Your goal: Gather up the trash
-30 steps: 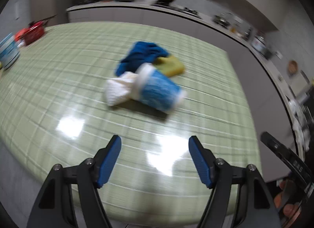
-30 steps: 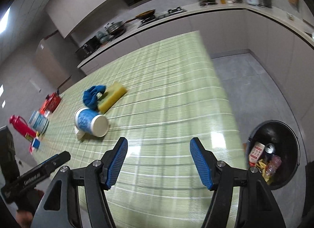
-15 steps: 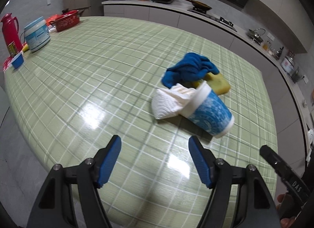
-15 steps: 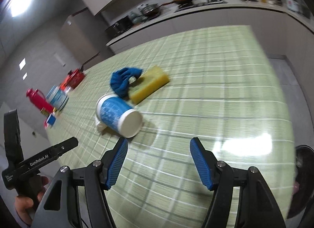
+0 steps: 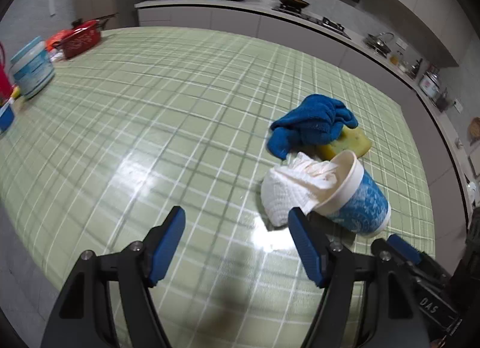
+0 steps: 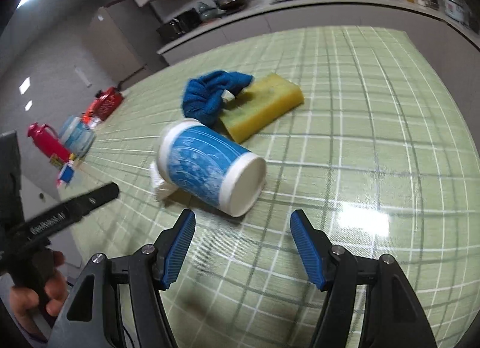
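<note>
The blue cup (image 6: 210, 165) lies on its side on the green table (image 6: 360, 138), w/ a white paper towel (image 5: 288, 192) stuffed in its open end. It looks like trash b/c it's tipped over and full of used paper.

Right next to it, at abt 12 o'clock from the cup in the right view, sit a blue cloth (image 6: 210, 93) and a yellow sponge (image 6: 264, 105). Those look like cleaning stuff, prob not trash.

The right gripper (image 6: 240, 246) has its jaws apart w/ nothing in them. The cup's flat bottom is at 12 o'clock, very near.

The left gripper (image 5: 237, 243) is apart and empty too. The towel and cup mouth are at abt 1 o'clock, just past its right finger.
</note>
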